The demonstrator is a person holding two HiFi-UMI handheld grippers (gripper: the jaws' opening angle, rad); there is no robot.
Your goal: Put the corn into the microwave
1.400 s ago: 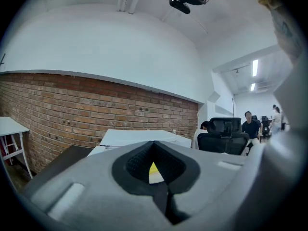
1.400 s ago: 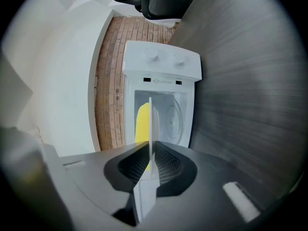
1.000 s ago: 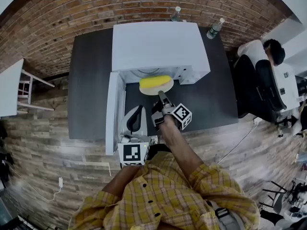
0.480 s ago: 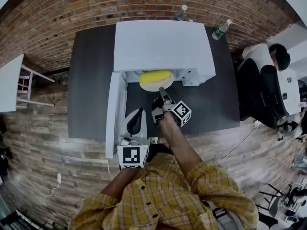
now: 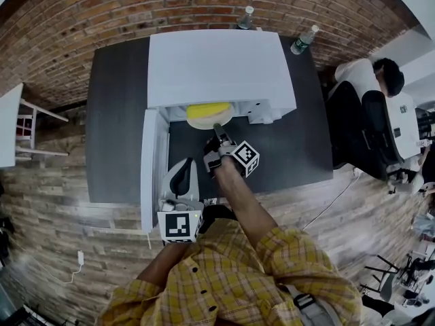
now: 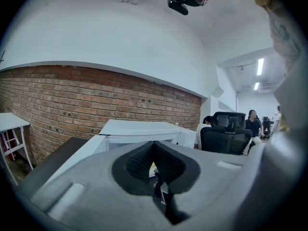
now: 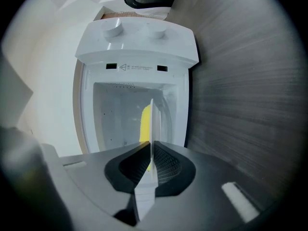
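Note:
A yellow corn cob (image 5: 209, 110) lies on a white plate (image 5: 204, 122) at the mouth of the white microwave (image 5: 217, 66), half under its top. The microwave door (image 5: 151, 168) stands open to the left. My right gripper (image 5: 217, 131) clamps the plate's near rim; its jaws are opening slightly with the rim still between the pads. In the right gripper view the plate (image 7: 152, 124) shows edge-on between the jaws, with the corn (image 7: 144, 124) beyond it inside the cavity. My left gripper (image 5: 179, 175) is shut and empty beside the open door.
The microwave stands on a dark table (image 5: 292, 148) against a brick wall. Two water bottles (image 5: 245, 17) (image 5: 304, 39) stand behind it. A person sits in an office chair (image 5: 367, 107) to the right. A white side table (image 5: 10, 124) is at the far left.
My right gripper has moved forward and down with the plate, so the corn now sits further inside the microwave. The left gripper has stayed by the door.

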